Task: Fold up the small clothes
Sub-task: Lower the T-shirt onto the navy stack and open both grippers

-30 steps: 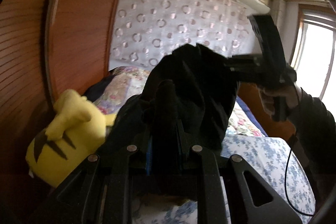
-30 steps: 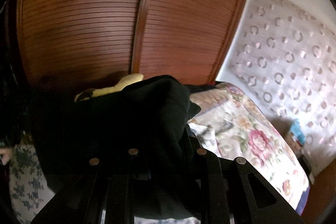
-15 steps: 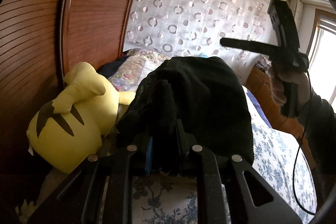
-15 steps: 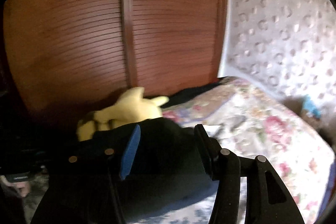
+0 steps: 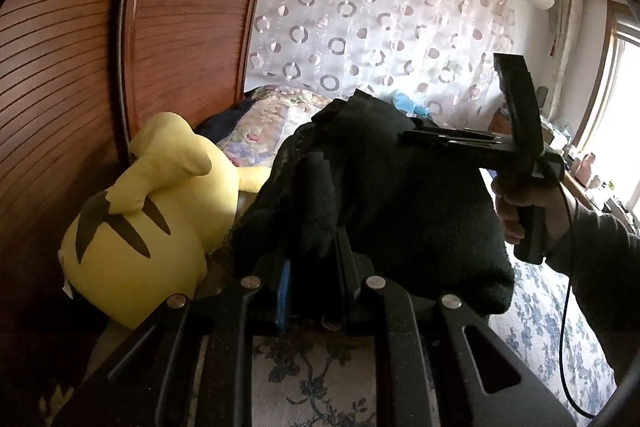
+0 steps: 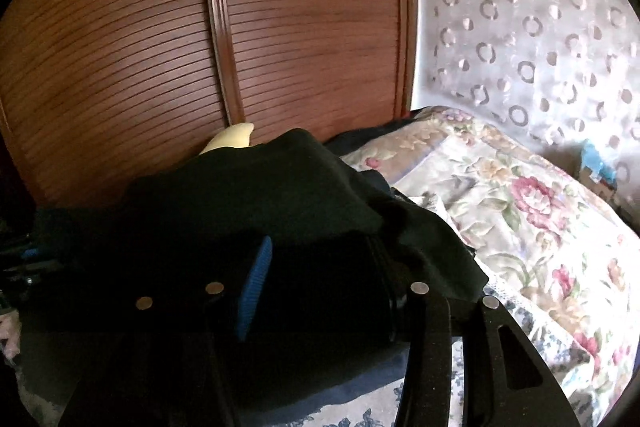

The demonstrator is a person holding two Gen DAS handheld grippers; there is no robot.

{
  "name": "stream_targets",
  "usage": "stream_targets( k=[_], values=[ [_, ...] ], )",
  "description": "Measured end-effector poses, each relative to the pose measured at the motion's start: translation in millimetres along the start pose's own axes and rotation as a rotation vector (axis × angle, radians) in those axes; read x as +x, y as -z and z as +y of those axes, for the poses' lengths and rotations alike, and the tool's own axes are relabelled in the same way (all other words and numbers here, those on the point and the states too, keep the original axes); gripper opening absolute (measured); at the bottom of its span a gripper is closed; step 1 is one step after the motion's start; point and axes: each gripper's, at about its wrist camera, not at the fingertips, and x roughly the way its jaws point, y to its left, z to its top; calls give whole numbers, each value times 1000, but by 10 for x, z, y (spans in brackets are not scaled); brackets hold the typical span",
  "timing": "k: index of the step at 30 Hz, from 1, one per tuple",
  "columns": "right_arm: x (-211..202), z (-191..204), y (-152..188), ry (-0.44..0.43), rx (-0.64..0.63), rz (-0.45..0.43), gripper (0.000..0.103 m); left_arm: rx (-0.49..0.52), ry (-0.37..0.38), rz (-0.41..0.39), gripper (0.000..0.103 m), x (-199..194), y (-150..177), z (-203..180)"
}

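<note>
We are at the lift-and-spread step: the black garment (image 5: 400,195) is held in the air above the bed (image 5: 552,323), near the edge that meets the wooden wardrobe doors (image 5: 80,75), and no fold has been laid yet. The left hand-held gripper (image 5: 312,247) is pressed together on a bunched edge of the cloth, with fabric rising out between its fingers. The right hand-held gripper (image 6: 320,267) has its fingers visibly apart, with the blue pad (image 6: 256,275) exposed; cloth lies draped over and between them, so we cannot tell whether it is pinching the garment or merely carrying it. In the left wrist view its tips reach into the far side of the garment, and a person's hand (image 5: 524,207) grips its handle. We judge that the next move calls for a secure pinch on the right side, then drawing the two grippers apart to tension the cloth, and lowering it flat onto the floral sheet, clear of the yellow plush toy (image 5: 148,223) and the flowered quilt (image 6: 520,211).
</note>
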Motion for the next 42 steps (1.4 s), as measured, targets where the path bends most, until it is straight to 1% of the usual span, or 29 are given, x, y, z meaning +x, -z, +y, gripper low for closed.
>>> stream_targets(
  k=[1,3,4,5,6,7,8,10,11,12,14,17,19,20,23,27,30,35,38,40,42],
  values=[
    [-2,34,4,10,0,0,48,1,-3,-1,22,1,4,2],
    [-55,92,30,30,-7,2,48,21,-21,-11,33,-40,-8,-4],
    [-100,138,71,41,-10,1,50,29,-33,-19,43,-59,-7,-2],
    [-141,184,78,49,-9,0,50,35,-41,-28,45,-88,-13,5],
    [-241,286,154,56,-8,-3,50,41,-41,-28,46,-111,-22,16],
    [-351,373,198,64,-7,-9,50,45,-43,-24,56,-118,-26,20],
    [-412,419,221,68,-6,-13,51,48,-45,-22,72,-133,-34,31],
    [-512,512,255,70,-4,-22,54,57,-46,-36,86,-190,-47,44],
    [-546,541,271,66,-2,-25,57,65,-65,-41,89,-216,-52,41],
    [-584,567,284,62,1,-30,59,77,-87,-43,91,-232,-58,24],
    [-655,631,326,55,7,-38,69,95,-101,-45,93,-251,-58,18],
    [-735,710,387,55,14,-42,77,106,-122,-51,93,-285,-46,24],
    [-790,731,430,54,26,-42,80,116,-144,-40,93,-290,-30,13],
    [-824,744,453,57,31,-44,81,119,-140,-39,93,-298,-19,1],
    [-940,803,511,70,42,-34,83,121,-133,-35,93,-337,9,-16],
    [-1146,903,590,104,59,-38,83,124,-119,-32,93,-399,57,-64],
    [-1342,994,682,131,78,-46,83,140,-138,-34,93,-463,115,-141],
    [-1675,1210,903,170,105,-50,84,166,-109,-27,93,-546,199,-297],
    [-1885,1345,1041,174,126,-54,89,178,-81,-26,93,-605,257,-401],
    [-2017,1434,1122,199,142,-60,91,190,-65,-24,93,-647,298,-471],
    [-2141,1514,1191,216,159,-66,92,202,-43,-26,93,-699,349,-552]
  ],
)
